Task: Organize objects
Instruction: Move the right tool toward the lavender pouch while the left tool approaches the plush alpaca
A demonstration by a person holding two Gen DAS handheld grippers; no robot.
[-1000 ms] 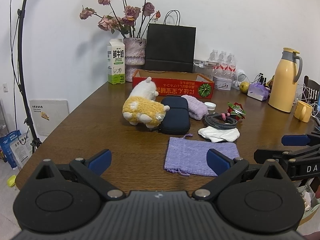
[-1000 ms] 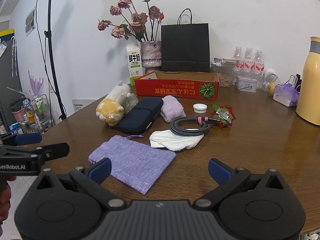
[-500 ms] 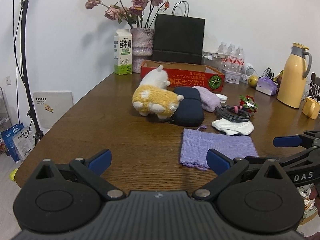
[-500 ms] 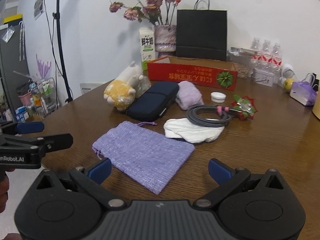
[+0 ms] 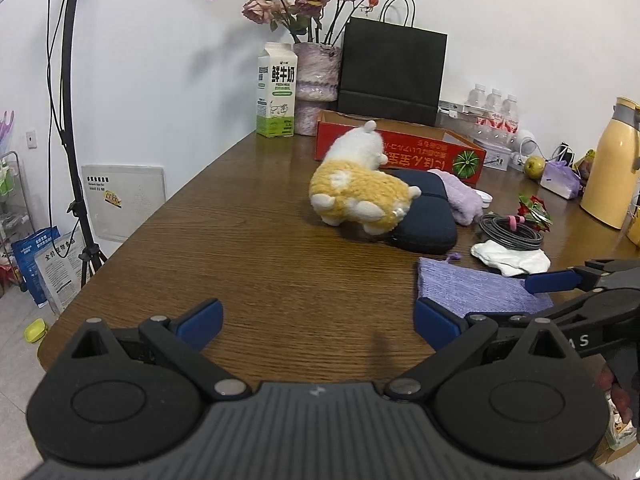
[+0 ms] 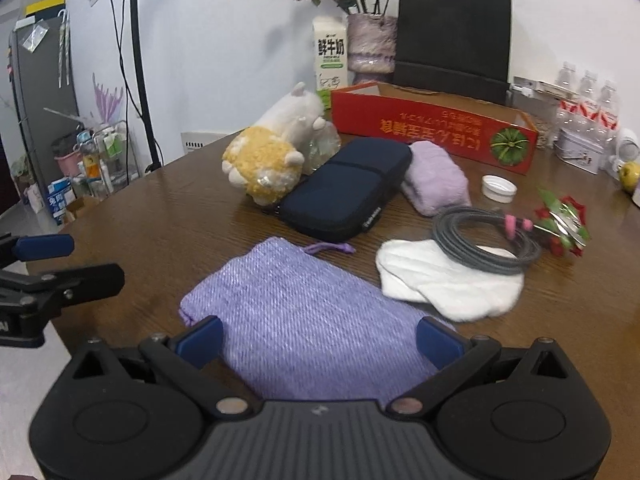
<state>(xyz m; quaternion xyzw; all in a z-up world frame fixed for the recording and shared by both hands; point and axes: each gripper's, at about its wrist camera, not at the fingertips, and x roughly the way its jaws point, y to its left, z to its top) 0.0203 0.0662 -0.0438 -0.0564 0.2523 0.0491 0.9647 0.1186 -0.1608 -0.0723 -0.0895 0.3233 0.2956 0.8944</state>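
Woven lilac drawstring pouch (image 6: 304,320) flat on grained wooden table (image 5: 248,272), fluffy plush (image 5: 360,196) beyond, both hand-held grippers (image 5: 318,320) (image 6: 318,340) spread apart, empty

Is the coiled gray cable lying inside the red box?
No, the gray cable lies on the table, partly on the white cloth, well outside the red box.

Woven cloth pouch (image 6: 308,320); glossy wood table (image 5: 248,264); fluffy plush (image 5: 360,196).

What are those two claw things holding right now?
Nothing. Both the left gripper and right gripper are open and empty, the right above the flat lilac woven pouch.
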